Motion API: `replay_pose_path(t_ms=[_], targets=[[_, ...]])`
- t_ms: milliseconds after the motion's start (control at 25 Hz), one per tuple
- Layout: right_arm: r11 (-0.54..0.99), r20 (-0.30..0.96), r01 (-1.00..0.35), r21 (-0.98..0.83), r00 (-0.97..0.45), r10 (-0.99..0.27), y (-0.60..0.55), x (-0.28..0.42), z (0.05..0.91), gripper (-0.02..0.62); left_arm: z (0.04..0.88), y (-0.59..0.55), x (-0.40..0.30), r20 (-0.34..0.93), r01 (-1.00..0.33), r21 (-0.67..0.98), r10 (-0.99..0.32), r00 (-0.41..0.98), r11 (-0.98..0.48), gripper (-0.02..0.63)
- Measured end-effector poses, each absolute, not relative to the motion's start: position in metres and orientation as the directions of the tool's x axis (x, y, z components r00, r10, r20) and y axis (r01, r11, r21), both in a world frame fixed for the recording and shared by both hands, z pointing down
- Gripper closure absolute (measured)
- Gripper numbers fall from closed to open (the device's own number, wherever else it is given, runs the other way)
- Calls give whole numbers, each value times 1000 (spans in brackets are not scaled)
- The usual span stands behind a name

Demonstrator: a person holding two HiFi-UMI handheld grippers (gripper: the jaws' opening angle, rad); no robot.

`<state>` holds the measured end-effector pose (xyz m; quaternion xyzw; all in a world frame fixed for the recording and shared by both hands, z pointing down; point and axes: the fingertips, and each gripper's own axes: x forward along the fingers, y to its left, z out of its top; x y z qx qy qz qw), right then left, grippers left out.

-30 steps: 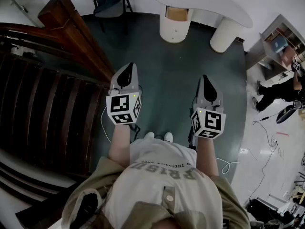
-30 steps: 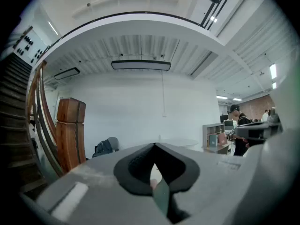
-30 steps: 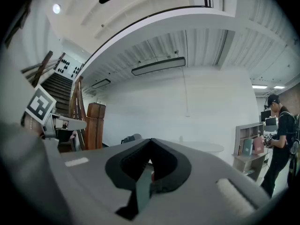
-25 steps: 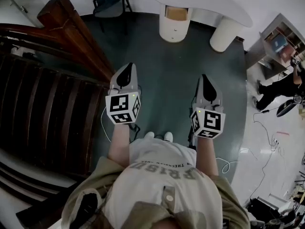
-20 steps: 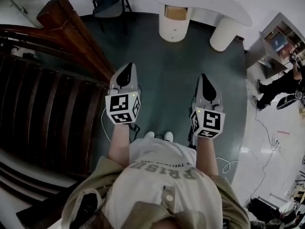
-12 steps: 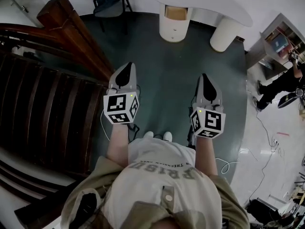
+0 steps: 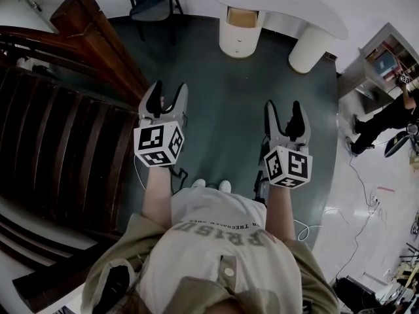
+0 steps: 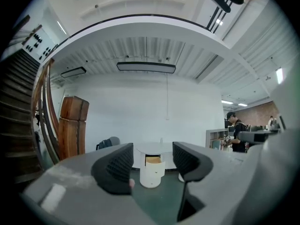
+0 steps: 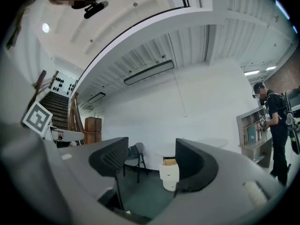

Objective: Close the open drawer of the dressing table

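Note:
The white dressing table (image 7: 288, 8) stands across the green floor, far ahead of me. Its round left pedestal has the top drawer (image 7: 243, 17) pulled out, showing a wooden inside. My left gripper (image 7: 166, 91) and right gripper (image 7: 284, 110) are held level at waist height, well short of the table. Both sets of jaws have just been opening and now stand wide apart with nothing between them. In the left gripper view the open drawer (image 8: 153, 160) shows in the gap between the jaws. In the right gripper view the drawer (image 9: 169, 162) sits beside the right finger.
A dark wooden staircase (image 7: 59, 136) with a heavy newel post (image 7: 98, 38) runs along my left. A chair (image 7: 154, 2) stands by the back wall left of the table. At the right are a shelf unit (image 7: 383, 57), a person (image 7: 386, 120) and cables (image 7: 360, 182) on the pale floor.
Both grippers were shut and now have their jaws spread wide. Both have edged a little toward the table; the left one sits slightly further left.

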<state>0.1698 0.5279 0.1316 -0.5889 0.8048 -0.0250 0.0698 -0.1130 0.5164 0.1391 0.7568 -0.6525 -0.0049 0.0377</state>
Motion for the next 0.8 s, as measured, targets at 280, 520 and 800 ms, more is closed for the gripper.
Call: replay_pose_path(t_ms=[280,520,800], targets=[[334,-75,-935,-117,-327,-942,517,189,135,284,142,513,-94,51,-992,58,-992,114,-111,341],[347,-61,-931,-117,-342,-938,504,202,143,284,155,516,-100,82,-997,56,-995,59,-54,342],[332,-39,-938,-102,-329,-943,474,197,157,284,171,492,-130,124,-998,56,-992,8,-1,342]])
